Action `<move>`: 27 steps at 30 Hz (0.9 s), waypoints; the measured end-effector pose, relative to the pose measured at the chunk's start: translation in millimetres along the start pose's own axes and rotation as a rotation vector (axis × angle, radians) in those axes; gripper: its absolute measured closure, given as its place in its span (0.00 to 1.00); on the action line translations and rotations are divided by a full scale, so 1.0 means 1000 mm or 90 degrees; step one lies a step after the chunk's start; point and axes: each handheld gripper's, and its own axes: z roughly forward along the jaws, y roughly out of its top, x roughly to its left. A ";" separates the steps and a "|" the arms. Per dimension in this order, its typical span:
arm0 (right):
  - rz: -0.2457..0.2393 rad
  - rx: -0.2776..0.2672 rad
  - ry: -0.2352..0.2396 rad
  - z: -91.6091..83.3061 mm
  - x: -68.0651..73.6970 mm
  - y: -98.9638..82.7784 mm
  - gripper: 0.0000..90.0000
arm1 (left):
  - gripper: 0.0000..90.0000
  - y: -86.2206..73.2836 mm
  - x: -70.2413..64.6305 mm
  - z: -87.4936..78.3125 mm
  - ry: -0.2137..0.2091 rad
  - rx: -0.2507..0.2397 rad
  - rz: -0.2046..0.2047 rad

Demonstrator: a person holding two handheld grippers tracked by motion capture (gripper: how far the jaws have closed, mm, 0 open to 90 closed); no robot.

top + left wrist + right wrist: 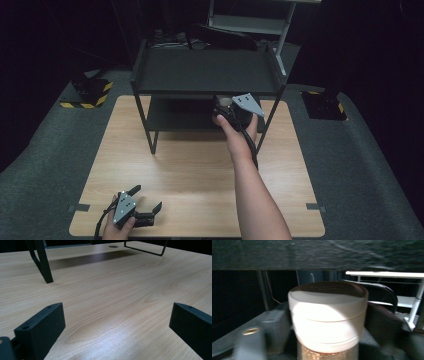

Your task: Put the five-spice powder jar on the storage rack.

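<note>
Jar (327, 315) on rack's (205, 70) lower shelf, btwn right gripper (235, 111) jaws.

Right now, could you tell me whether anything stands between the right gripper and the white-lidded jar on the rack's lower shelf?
Nothing visible does. The right gripper already has its jaws on either side of the white-lidded jar on the lower shelf. The rack's upper shelf hangs just above the lid, leaving little headroom.

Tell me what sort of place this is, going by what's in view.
Probably a lab or test room set up for recording, not a home. A bare wooden table stands on grey carpet, carrying a black metal shelf rack. Yellow-and-black hazard-striped bases sit on the floor against dark surroundings.
</note>
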 end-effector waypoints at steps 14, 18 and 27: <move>0.006 -0.004 0.058 -0.023 -0.014 -0.004 0.00 | 0.01 0.000 0.000 0.000 0.000 0.001 -0.001; -0.006 -0.015 0.072 -0.042 -0.019 -0.011 0.00 | 0.01 0.000 0.000 0.000 0.000 0.001 -0.001; -0.017 -0.044 0.093 -0.087 -0.028 -0.029 0.00 | 0.01 0.000 -0.001 0.001 0.002 0.002 -0.004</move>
